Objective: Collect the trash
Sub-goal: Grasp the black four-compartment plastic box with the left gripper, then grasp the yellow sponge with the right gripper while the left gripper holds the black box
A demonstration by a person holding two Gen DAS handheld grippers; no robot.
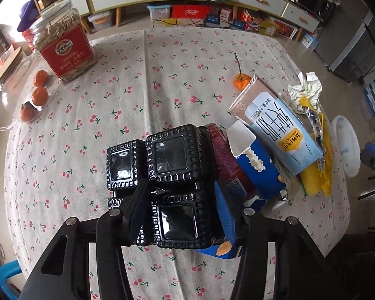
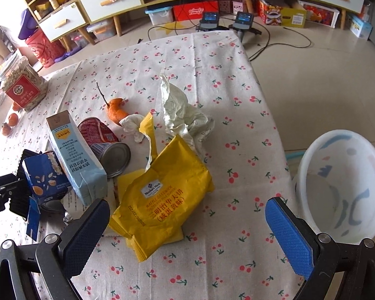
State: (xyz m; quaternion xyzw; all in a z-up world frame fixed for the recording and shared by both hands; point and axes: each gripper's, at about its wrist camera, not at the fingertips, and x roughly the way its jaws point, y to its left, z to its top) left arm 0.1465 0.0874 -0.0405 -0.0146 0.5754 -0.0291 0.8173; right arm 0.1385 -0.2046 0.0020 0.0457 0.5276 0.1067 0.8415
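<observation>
A black plastic tray (image 1: 167,160) of square cups lies near the table's front edge. My left gripper (image 1: 180,187) is shut on it, one pad against each side of the near cup. Right of the tray lies a heap: a red can (image 1: 222,150), a torn blue box (image 1: 257,172), a pale blue milk carton (image 1: 277,130), a yellow wrapper (image 1: 317,175) and crumpled tissue (image 1: 305,92). My right gripper (image 2: 187,203) stands wide open just above the yellow wrapper (image 2: 162,195), touching nothing. An orange peel (image 2: 116,111) with a stalk lies behind the heap.
A white basin (image 2: 345,185) sits off the table's right edge, lower down. At the far left stand a seed jar (image 1: 65,45) with a red label, a glass jar (image 1: 7,75) with a wooden lid and three mandarins (image 1: 40,95). The cherry-print tablecloth (image 1: 162,75) covers the table.
</observation>
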